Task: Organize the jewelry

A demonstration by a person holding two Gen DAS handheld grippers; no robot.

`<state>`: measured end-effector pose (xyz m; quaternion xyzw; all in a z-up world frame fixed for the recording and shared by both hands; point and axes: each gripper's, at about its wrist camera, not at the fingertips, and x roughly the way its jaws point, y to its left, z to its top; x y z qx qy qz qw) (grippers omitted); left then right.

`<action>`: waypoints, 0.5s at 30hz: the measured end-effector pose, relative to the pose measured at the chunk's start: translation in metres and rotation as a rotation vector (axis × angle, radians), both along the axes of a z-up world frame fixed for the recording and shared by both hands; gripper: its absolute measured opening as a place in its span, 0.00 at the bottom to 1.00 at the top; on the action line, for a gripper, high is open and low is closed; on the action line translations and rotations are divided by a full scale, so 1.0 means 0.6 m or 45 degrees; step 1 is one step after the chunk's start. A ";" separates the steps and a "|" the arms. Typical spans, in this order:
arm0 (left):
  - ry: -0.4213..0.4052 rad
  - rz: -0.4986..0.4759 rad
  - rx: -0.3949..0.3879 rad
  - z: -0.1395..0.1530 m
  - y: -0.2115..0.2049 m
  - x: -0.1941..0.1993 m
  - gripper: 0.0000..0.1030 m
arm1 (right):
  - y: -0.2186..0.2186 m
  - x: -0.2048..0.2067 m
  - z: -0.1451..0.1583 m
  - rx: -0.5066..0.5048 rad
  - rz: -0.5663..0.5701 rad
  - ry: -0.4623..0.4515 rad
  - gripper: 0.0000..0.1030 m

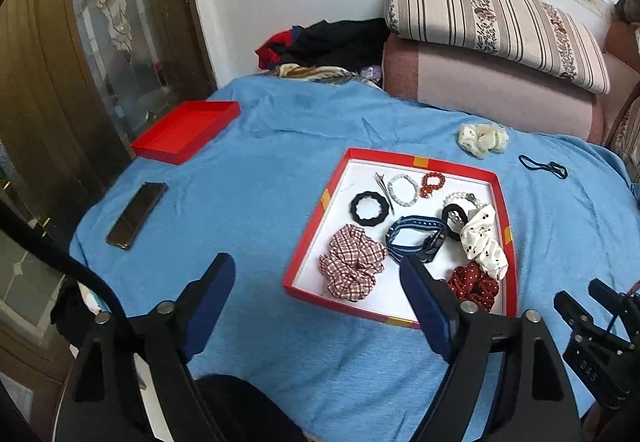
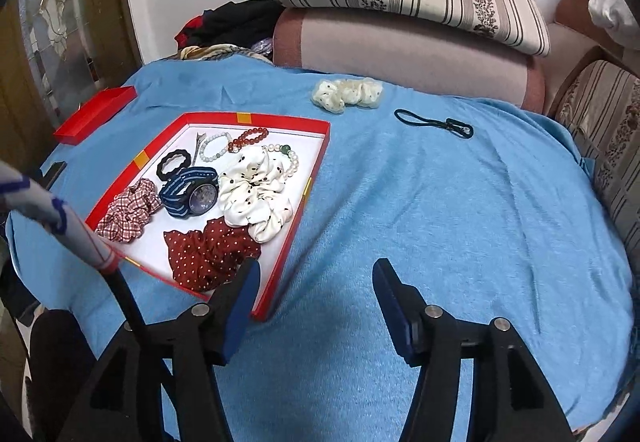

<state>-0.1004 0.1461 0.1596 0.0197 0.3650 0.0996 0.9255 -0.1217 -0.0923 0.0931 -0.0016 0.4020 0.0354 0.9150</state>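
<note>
Evidently between picks: left gripper (image 1: 318, 284) and right gripper (image 2: 316, 292) hovered near the red tray (image 1: 416, 158), jaws wide, empty. Beyond the tray lay a cream scrunchie (image 2: 347, 93) and a black band (image 2: 434, 123), possibly a hair tie. Next: reach out, pinch one.

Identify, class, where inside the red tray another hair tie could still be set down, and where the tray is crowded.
Bare white floor remains in the tray at its far-left corner beside the hair clip. Crowding runs from the watch to the white scrunchie.
</note>
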 end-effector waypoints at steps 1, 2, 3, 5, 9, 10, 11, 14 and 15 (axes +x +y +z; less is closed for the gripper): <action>-0.008 -0.003 -0.005 0.002 0.000 -0.003 0.85 | 0.000 -0.003 0.001 -0.001 -0.002 -0.003 0.62; -0.012 -0.006 -0.007 0.004 -0.001 -0.005 0.86 | 0.001 -0.005 0.002 -0.001 -0.004 -0.006 0.63; -0.013 -0.007 -0.008 0.005 -0.002 -0.008 0.86 | 0.001 -0.008 0.003 -0.001 -0.006 -0.007 0.63; -0.017 -0.022 -0.007 0.007 -0.007 -0.012 0.86 | -0.001 -0.011 0.003 0.002 -0.011 -0.007 0.63; -0.033 -0.033 -0.003 0.010 -0.015 -0.021 0.86 | -0.003 -0.019 0.005 0.008 -0.016 -0.013 0.64; -0.036 -0.034 -0.001 0.011 -0.017 -0.024 0.86 | -0.004 -0.021 0.006 0.009 -0.016 -0.016 0.64; -0.039 -0.035 -0.004 0.012 -0.018 -0.026 0.86 | -0.003 -0.023 0.007 0.008 -0.017 -0.021 0.64; -0.043 -0.042 -0.020 0.013 -0.019 -0.030 0.86 | -0.001 -0.030 0.012 0.001 -0.016 -0.037 0.65; -0.041 -0.049 -0.024 0.013 -0.020 -0.031 0.86 | -0.001 -0.032 0.013 -0.002 -0.014 -0.043 0.65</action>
